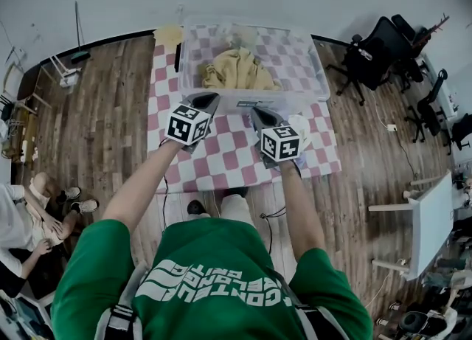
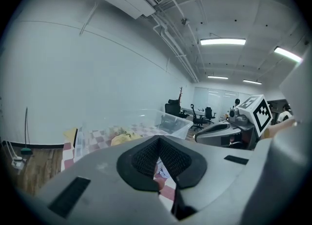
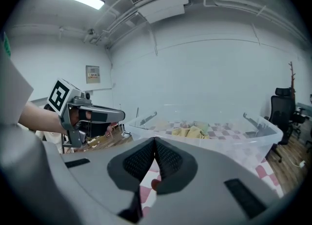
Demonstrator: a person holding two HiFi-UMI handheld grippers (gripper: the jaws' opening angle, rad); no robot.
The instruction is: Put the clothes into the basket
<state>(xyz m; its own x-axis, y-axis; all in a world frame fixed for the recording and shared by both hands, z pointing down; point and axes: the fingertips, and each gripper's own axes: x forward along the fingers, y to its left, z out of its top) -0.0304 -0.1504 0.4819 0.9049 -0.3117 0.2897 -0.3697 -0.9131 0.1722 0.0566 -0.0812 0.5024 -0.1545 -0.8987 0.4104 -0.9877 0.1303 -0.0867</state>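
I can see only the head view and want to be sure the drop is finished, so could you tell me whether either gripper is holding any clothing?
Observer: No. The left gripper is shut and empty; its own view shows the jaws together with nothing between them.
Operator: Thank you. And the right one, please?
Observer: The right gripper is shut on nothing too. Its view shows only the checked tablecloth below the closed tips.

Checkered table (image 1: 228,158) bears 1 clear plastic basket (image 1: 302,99).
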